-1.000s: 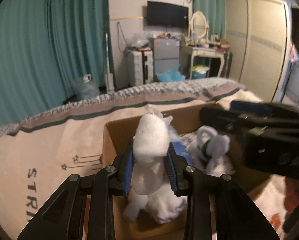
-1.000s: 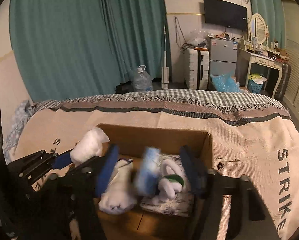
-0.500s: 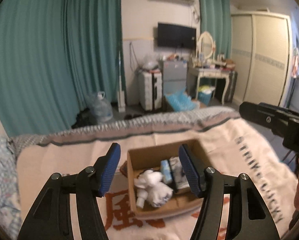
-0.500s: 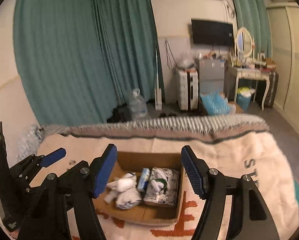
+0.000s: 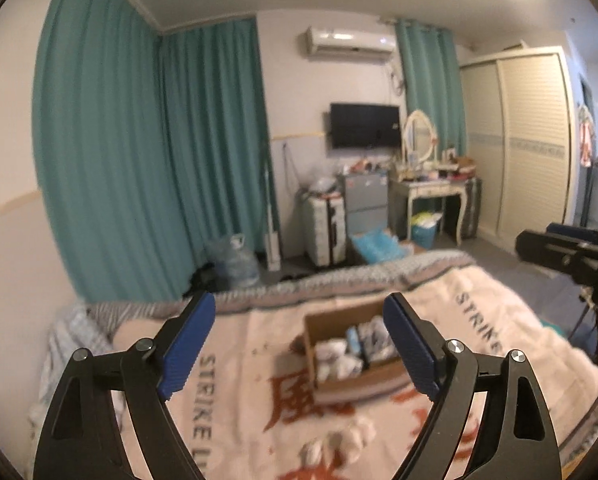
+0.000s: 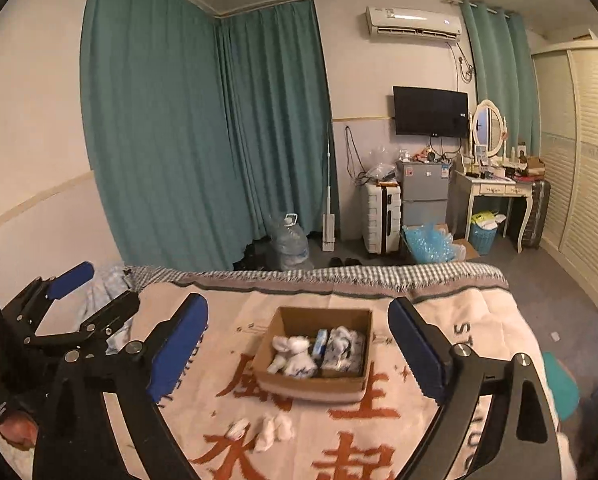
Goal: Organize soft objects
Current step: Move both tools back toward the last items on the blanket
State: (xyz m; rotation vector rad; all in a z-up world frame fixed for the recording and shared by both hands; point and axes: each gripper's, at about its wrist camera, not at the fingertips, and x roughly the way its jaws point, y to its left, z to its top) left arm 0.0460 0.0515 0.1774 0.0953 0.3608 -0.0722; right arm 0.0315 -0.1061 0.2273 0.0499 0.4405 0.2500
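A brown cardboard box (image 6: 313, 382) sits on the bed blanket and holds several white and blue soft items, among them a white plush toy (image 6: 293, 354). The box also shows in the left wrist view (image 5: 355, 380), blurred. A few white soft items (image 6: 261, 430) lie loose on the blanket in front of the box, also in the left wrist view (image 5: 339, 440). My left gripper (image 5: 299, 344) is open and empty, well back and above the box. My right gripper (image 6: 299, 346) is open and empty, also high and back from it.
The cream blanket (image 6: 479, 320) with orange characters covers the bed. Beyond the bed's far edge stand teal curtains (image 6: 203, 140), a water jug (image 6: 289, 242), a white suitcase (image 6: 381, 218), a small fridge (image 6: 423, 192) and a dressing table (image 6: 495, 190). A wardrobe (image 6: 579, 168) lines the right wall.
My left gripper let go of the white plush toy into the box and opened. Both grippers pulled back and up, away from the box.
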